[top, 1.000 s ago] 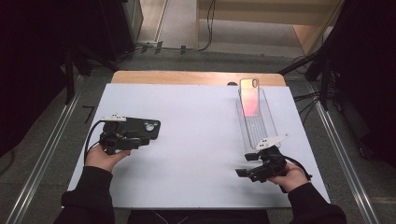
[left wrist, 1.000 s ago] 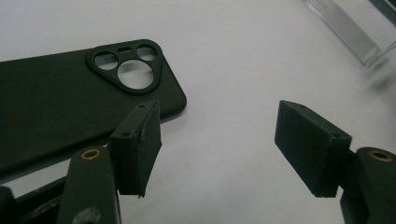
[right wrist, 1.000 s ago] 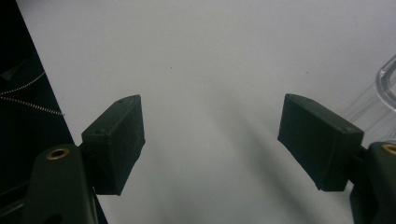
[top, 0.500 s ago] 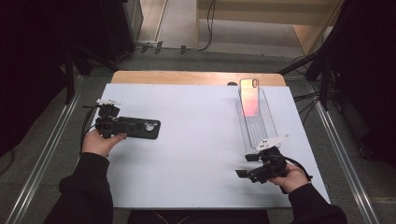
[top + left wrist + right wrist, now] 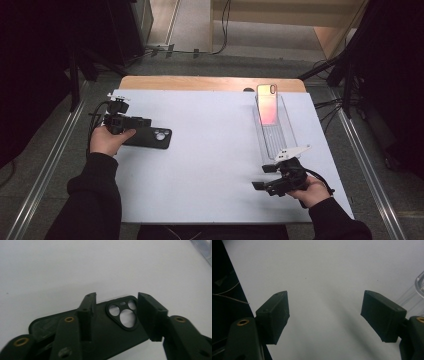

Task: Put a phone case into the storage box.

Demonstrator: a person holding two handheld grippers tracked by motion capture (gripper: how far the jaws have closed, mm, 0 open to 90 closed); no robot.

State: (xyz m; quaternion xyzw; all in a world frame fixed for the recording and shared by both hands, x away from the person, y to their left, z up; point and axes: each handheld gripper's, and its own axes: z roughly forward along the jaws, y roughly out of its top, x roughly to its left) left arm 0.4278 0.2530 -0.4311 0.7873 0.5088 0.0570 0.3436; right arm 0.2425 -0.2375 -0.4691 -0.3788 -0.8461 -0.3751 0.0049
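1. Black phone case (image 5: 147, 138) lies flat on the white table (image 5: 215, 150), left side, camera cutout facing up — in the same spot as a second ago.
2. Left gripper (image 5: 131, 123) has slid from over the case's middle out to its left end since a second ago; now it sits low at that end.
3. Its jaws have just been closing; in the left gripper view the case (image 5: 120, 322) lies between and under them, pads not yet clearly pressing its edges — a gap shows at the right pad.
4. Reads as lining up a pinch on the case, grip not finished.
5. Right gripper (image 5: 260, 185) rests unmoved near the front right, jaws spread, nothing between them.
6. Pink phone (image 5: 267, 104) leans in the clear tray (image 5: 280, 145) at right, untouched.
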